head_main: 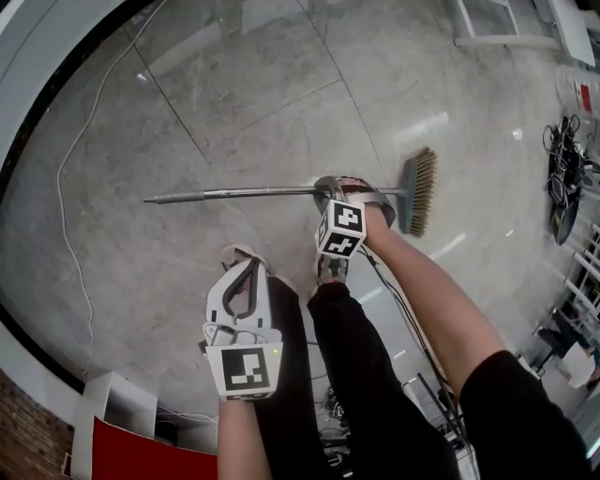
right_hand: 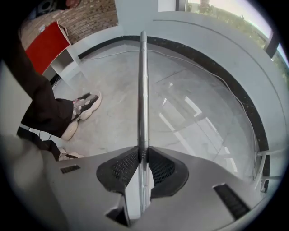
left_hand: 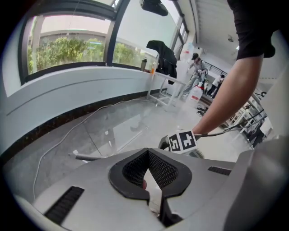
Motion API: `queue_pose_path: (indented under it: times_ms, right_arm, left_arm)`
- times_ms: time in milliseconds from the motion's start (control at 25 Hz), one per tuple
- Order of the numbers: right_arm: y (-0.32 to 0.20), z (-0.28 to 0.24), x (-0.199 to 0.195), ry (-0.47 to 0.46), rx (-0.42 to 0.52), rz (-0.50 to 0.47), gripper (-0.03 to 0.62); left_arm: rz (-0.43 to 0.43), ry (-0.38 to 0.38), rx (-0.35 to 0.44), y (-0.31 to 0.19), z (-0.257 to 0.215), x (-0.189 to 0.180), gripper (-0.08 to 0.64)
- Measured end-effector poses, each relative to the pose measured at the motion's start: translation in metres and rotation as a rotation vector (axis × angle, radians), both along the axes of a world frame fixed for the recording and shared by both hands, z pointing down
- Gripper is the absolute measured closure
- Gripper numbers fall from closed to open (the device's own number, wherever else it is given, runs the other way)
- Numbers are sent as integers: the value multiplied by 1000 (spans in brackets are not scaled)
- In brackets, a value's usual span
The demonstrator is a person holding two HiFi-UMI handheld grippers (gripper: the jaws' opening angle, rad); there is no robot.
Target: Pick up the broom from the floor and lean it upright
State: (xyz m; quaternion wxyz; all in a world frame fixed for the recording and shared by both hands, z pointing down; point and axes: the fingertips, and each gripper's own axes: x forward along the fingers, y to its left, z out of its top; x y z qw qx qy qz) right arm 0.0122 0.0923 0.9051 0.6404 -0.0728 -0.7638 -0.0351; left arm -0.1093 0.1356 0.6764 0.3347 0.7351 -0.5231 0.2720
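The broom has a long metal handle (head_main: 253, 193) and a grey head with tan bristles (head_main: 419, 190); it stretches level, left to right, across the grey floor in the head view. My right gripper (head_main: 351, 189) points straight down and is shut on the handle close to the head. In the right gripper view the handle (right_hand: 143, 90) runs straight out from between the pads of my right gripper (right_hand: 142, 151). My left gripper (head_main: 249, 265) hovers lower left, over my legs, apart from the broom, shut with nothing in it. In its own view the left gripper (left_hand: 147, 152) aims toward the handle's far end (left_hand: 88, 157).
My shoes (right_hand: 83, 106) stand just short of the broom. A white cable (head_main: 75, 187) loops along the curved wall at left. A red and white cabinet (head_main: 122, 441) sits lower left. Tangled cables and gear (head_main: 565, 178) lie at the right edge, a white frame (head_main: 497, 23) upper right.
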Motion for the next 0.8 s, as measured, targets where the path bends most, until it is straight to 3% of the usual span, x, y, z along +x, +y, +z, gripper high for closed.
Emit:
queue_pose_path:
  times_ms: [440, 800]
  right_arm:
    - [-47, -129, -6, -122, 48, 151, 525]
    - [-59, -192, -4, -194, 82, 259, 525]
  left_arm:
    - [53, -45, 96, -37, -114, 16, 554]
    - [77, -49, 59, -31, -135, 6, 554]
